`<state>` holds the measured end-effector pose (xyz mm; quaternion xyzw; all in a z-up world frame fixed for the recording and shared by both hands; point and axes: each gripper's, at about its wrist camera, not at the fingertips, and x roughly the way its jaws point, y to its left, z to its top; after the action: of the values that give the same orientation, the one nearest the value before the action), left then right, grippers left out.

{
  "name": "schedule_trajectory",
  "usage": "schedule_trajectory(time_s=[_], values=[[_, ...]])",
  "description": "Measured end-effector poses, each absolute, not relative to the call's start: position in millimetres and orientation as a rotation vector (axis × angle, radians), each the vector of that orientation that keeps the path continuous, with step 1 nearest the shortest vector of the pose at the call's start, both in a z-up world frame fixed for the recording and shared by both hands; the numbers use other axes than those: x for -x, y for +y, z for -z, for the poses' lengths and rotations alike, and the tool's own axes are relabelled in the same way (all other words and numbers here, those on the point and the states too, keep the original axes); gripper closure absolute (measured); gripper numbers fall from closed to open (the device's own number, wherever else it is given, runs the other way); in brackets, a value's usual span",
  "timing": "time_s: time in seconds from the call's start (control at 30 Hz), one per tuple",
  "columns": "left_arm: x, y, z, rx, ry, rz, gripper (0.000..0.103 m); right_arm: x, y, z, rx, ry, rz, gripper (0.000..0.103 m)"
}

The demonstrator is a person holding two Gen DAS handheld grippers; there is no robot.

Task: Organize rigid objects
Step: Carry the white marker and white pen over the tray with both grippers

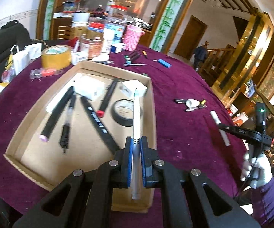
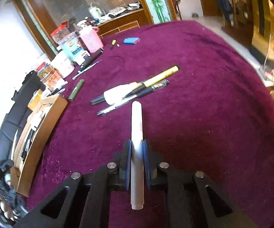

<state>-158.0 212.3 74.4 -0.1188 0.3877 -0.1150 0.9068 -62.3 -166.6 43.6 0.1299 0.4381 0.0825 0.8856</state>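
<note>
Over the cardboard box [image 1: 153, 102] near its right wall, the left gripper [image 1: 136, 148] is clamped on a white pen [image 1: 136, 117]; released carelessly, it could land across the black tape roll [image 1: 126, 112] and markers [image 1: 106, 96] below. Over bare purple tablecloth [image 2: 203, 98], the right gripper [image 2: 137, 148] pinches a white tube [image 2: 136, 129], the box's wall [image 2: 41, 121] at far left, loose pens [image 2: 137, 89] ahead.

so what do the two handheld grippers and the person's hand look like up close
Both the left gripper and right gripper are matte black frames with triangular cut-outs, silver round pivot pins and blue ridged fingers. The hand wears a white glove and purple sleeve, with a black cable.
</note>
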Motion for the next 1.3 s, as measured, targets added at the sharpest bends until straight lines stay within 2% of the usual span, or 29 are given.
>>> schedule_trajectory(time_s=[0.2, 0.5, 1.3], values=[[157.0, 220.9, -71.4, 0.240, 0.804, 0.202, 0.096, 81.7, -121.9, -72.9, -0.010, 0.794, -0.010, 0.090], [154.2, 219.6, -69.5, 0.226, 0.812, 0.173, 0.096, 96.8, -80.3, -94.3, 0.202, 0.685, 0.068, 0.090], [138.4, 237.4, -48.8, 0.240, 0.859, 0.126, 0.096, 97.6, -36.3, -106.6, 0.277, 0.642, 0.019, 0.090]])
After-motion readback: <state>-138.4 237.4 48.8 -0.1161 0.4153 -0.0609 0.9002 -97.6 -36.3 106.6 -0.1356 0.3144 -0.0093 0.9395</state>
